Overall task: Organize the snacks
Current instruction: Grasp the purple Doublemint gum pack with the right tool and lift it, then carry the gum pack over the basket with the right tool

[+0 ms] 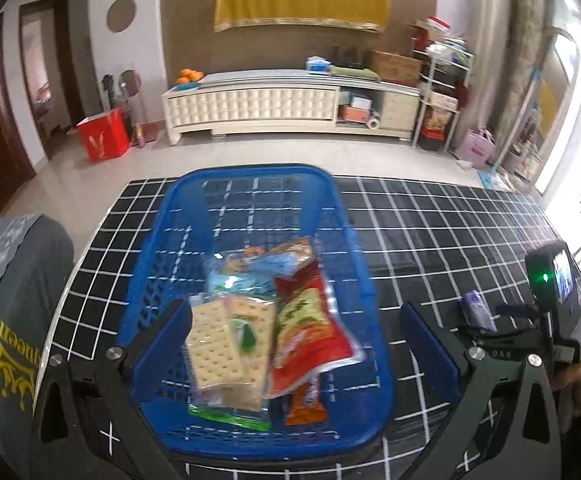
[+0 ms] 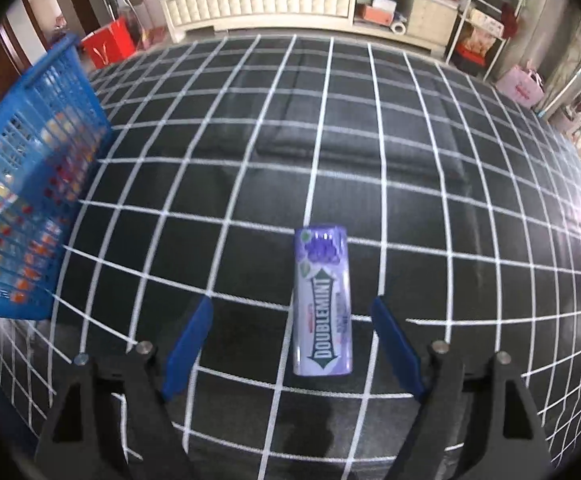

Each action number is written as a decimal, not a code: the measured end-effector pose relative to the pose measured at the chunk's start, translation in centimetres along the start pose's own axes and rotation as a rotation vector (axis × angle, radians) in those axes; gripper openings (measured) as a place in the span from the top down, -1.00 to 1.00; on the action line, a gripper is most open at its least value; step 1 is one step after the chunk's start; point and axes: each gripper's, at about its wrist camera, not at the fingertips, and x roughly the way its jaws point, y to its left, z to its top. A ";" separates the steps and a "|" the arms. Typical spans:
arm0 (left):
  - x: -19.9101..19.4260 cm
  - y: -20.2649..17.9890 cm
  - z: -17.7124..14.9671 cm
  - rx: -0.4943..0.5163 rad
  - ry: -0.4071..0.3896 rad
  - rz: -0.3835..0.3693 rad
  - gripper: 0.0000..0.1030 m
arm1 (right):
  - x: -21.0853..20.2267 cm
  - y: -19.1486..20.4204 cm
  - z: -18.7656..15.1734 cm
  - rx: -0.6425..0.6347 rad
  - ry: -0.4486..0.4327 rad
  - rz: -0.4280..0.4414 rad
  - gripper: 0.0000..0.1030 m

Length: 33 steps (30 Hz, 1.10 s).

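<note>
- Our right gripper (image 2: 292, 338) hangs open astride the gum (image 2: 322, 304), low centre, lined up to grasp.
- Our left gripper (image 1: 296, 334) gapes empty over the basket (image 1: 354, 240), snacks (image 1: 250, 320) inside.

Left wrist camera is looking steeply down into the blue basket (image 1: 354, 280), close; right one is hovering nearby, catching that basket (image 2: 38, 184) at left.

We see the basket (image 1: 354, 264) on the worktop (image 2: 430, 168), snack packets (image 1: 250, 328) inside it; the mint pack (image 2: 322, 300) lies on the worktop well to its right.
</note>
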 end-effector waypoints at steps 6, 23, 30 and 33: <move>1.7 1.6 -0.5 -0.066 0.030 0.020 -0.99 | 1.1 -0.1 -0.3 -0.002 -0.015 0.004 -0.64; 1.6 3.0 -1.3 -0.086 0.035 -0.002 -0.99 | -5.7 4.6 1.3 -0.078 -0.199 0.056 0.34; -0.8 5.3 -1.2 -0.075 -0.003 0.000 -0.99 | -11.6 11.2 3.8 -0.174 -0.321 0.144 0.34; -1.6 6.9 -1.0 -0.089 -0.017 0.012 -0.99 | -12.8 13.9 4.3 -0.220 -0.336 0.183 0.34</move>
